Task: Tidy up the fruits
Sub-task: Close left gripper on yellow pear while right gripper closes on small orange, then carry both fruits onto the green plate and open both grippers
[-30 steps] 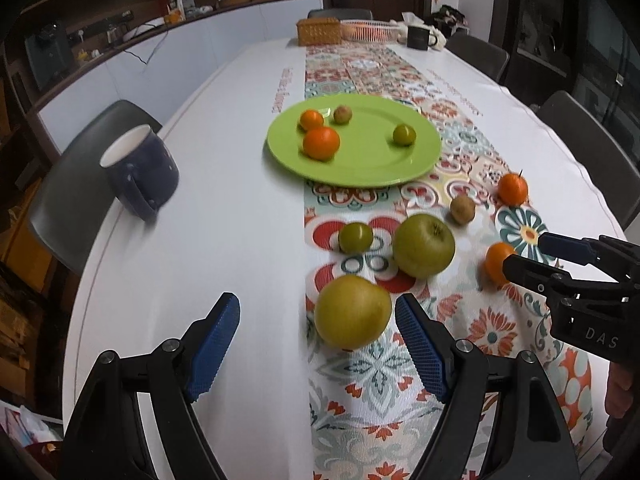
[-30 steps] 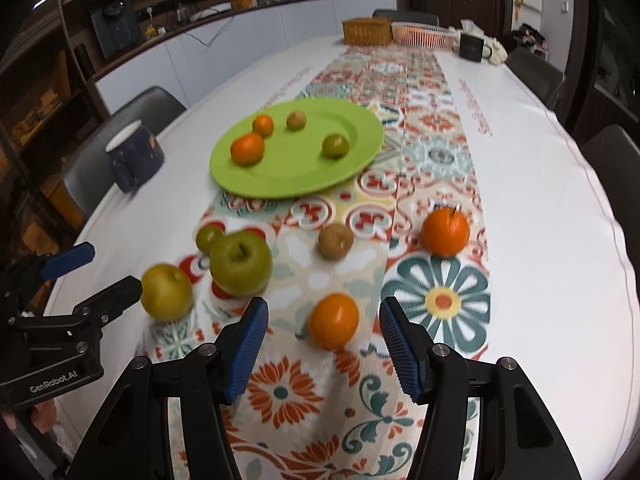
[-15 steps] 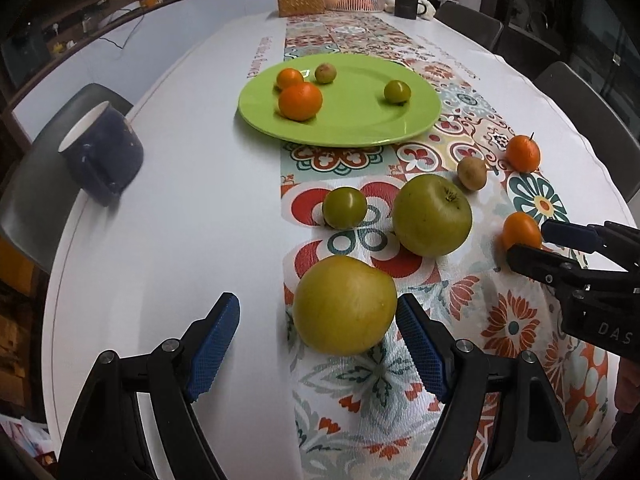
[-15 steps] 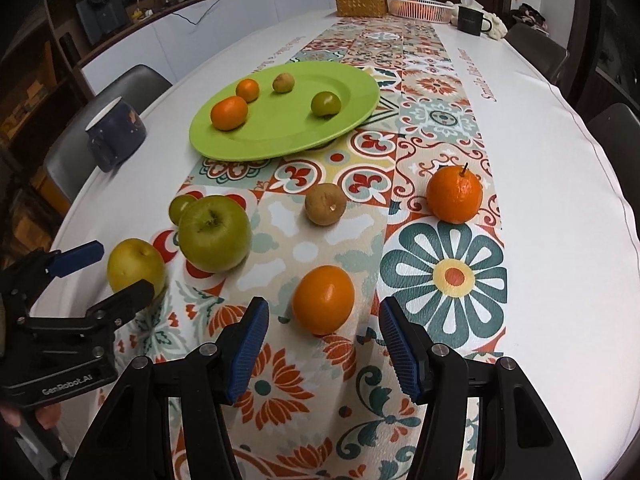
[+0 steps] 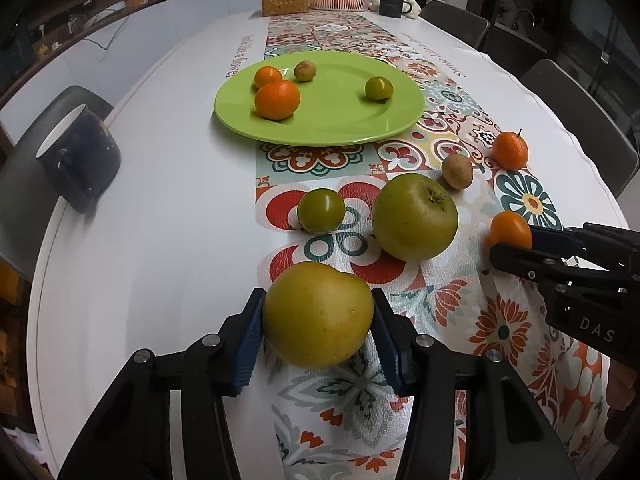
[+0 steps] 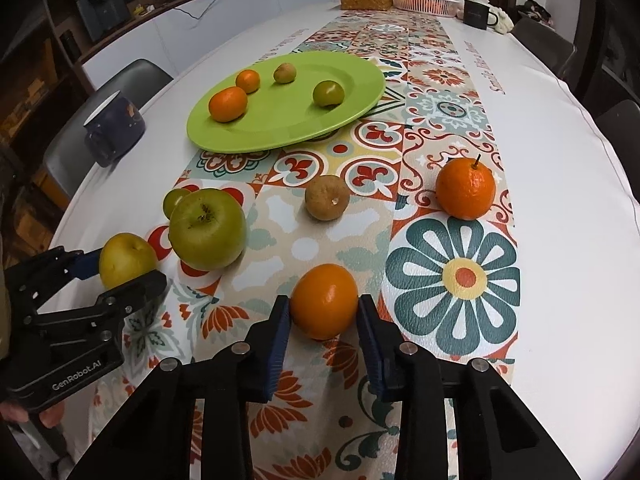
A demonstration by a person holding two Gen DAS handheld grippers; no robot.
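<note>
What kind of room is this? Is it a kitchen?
Probably a dining or meeting room, not clearly a kitchen. A long table with a patterned runner has chairs round it, and a counter with appliances lines the wall.

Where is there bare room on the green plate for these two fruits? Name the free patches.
On the green plate, the near half toward the grippers is bare, and so is the middle between the large orange and the small green fruit. The far left is crowded: the small orange and brownish fruit sit close behind the large orange.
</note>
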